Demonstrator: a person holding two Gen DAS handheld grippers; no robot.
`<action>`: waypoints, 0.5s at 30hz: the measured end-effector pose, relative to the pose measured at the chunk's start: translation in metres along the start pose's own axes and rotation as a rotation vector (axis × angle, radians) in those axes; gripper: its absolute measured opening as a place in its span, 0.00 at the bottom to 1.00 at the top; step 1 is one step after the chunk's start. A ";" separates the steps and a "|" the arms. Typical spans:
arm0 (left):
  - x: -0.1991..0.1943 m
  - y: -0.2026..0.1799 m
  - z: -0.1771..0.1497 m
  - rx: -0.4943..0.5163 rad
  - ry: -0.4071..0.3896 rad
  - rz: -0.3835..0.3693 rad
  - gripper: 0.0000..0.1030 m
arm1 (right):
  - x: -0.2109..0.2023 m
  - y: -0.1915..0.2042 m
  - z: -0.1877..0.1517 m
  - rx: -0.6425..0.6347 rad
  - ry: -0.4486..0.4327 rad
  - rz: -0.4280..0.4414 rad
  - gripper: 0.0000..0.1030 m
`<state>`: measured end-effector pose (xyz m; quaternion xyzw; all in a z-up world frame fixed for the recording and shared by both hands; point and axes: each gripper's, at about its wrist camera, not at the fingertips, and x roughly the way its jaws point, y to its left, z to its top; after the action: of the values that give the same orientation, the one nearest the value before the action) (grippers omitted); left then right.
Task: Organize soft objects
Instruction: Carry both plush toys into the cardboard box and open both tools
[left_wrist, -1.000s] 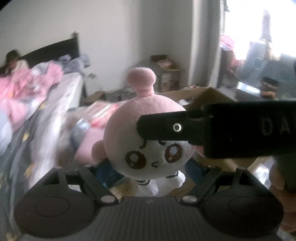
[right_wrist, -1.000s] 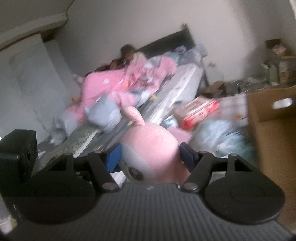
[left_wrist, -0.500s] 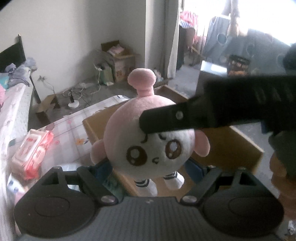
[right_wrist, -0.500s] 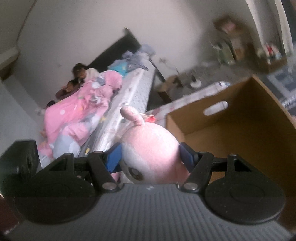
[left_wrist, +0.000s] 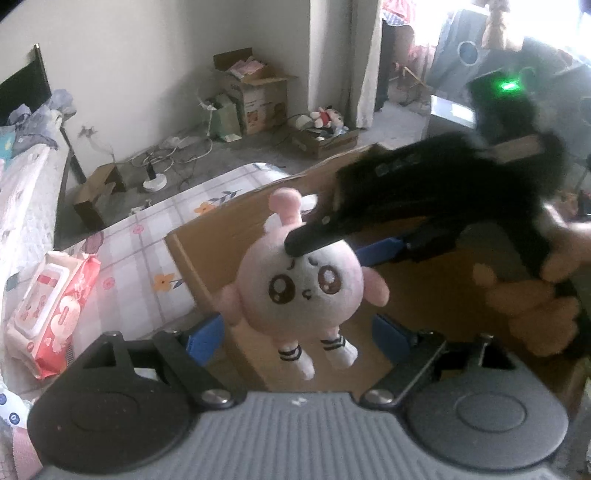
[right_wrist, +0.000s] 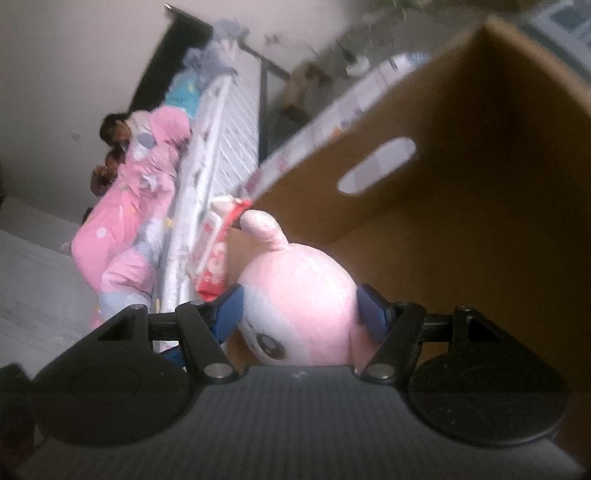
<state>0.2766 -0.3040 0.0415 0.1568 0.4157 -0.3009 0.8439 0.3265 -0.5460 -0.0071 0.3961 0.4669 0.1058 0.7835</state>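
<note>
Cardboard box (right_wrist: 461, 206), right tool (right_wrist: 299, 314) clamping plush (right_wrist: 299, 299)

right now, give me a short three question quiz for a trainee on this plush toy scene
1. True or false: the left gripper is clamped on the pink plush doll.
2. Which gripper holds the doll's head? A) left B) right C) neither
3. Fill in: the doll hangs over an open cardboard ____ with a handle slot in its wall.

Key:
1. False; its blue pads stand clear on either side of the doll.
2. B; the right gripper presses both sides of the head.
3. box
</note>
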 end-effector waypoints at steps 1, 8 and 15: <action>0.001 0.002 -0.001 -0.001 0.000 0.003 0.86 | 0.012 -0.005 0.005 0.006 0.021 -0.010 0.65; -0.001 0.006 0.001 -0.014 -0.003 0.009 0.86 | 0.078 -0.018 0.031 0.004 0.072 -0.069 0.71; -0.010 0.005 -0.002 -0.006 -0.008 0.028 0.86 | 0.089 -0.011 0.037 -0.023 -0.015 -0.119 0.82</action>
<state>0.2742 -0.2955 0.0482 0.1586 0.4111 -0.2885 0.8500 0.4026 -0.5243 -0.0637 0.3593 0.4826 0.0613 0.7964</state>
